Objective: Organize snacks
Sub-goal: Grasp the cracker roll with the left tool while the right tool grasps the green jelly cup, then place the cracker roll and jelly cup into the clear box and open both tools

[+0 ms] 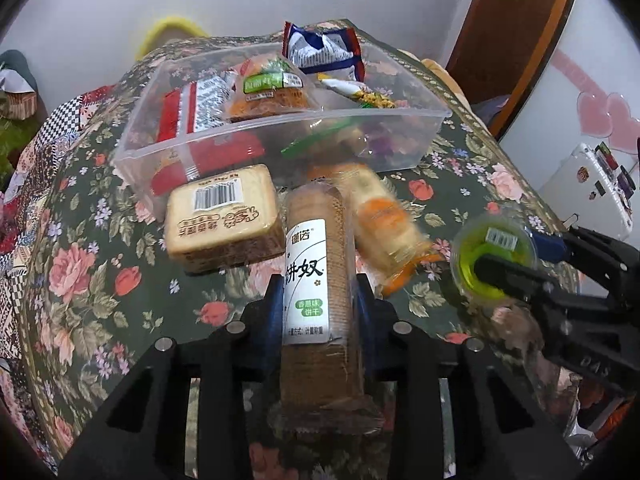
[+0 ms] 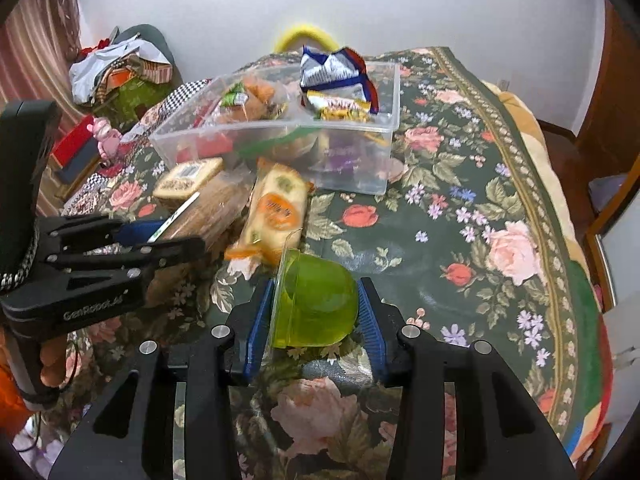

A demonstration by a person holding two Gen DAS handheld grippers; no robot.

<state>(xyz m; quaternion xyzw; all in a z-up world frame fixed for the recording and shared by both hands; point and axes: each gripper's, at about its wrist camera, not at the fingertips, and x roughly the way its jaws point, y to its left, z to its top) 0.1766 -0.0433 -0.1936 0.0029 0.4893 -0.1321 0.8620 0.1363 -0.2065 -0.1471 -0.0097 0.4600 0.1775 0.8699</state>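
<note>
One jelly cup (image 2: 316,300); one cracker sleeve (image 1: 316,280)

Ahead of left jaws: clear bin (image 1: 256,120) blocked the far side, bread pack (image 1: 222,220) just left, orange-label pack (image 1: 384,216) just right. Right of right jaws: floral tabletop (image 2: 500,208) was bare, open passage. Left of them: the other gripper (image 2: 160,240) crowded in.
</note>
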